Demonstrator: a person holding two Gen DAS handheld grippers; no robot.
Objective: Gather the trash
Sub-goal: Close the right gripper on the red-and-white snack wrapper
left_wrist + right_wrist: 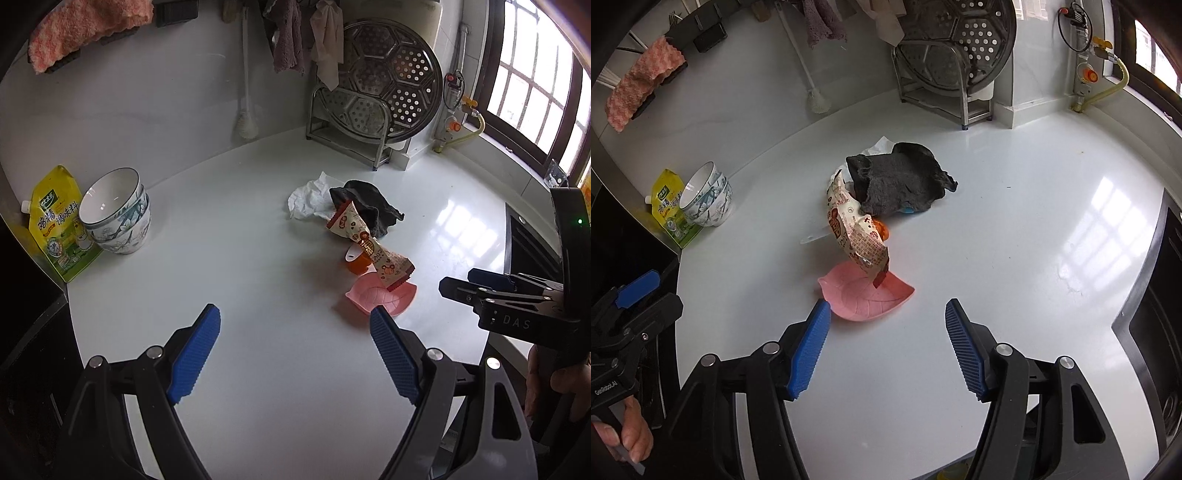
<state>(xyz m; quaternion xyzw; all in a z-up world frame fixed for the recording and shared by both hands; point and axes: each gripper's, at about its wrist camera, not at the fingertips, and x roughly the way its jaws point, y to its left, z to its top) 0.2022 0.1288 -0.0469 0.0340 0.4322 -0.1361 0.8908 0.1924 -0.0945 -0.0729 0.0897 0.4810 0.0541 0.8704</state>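
Right wrist view shows the long crinkled printed snack wrapper lying mid-desk, one end draped into the pink leaf-shaped plastic dish, the other against the dark grey rag. It looks light, thin and slippery, likely to crumple; pinching its raised middle fold seems best. Both the right gripper and left gripper hang with jaws wide and empty.

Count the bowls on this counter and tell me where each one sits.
2, as far as shows: the bowls are nested in one tilted stack at the counter's left edge, leaning beside the yellow seasoning pouch. A third could hide inside the stack.
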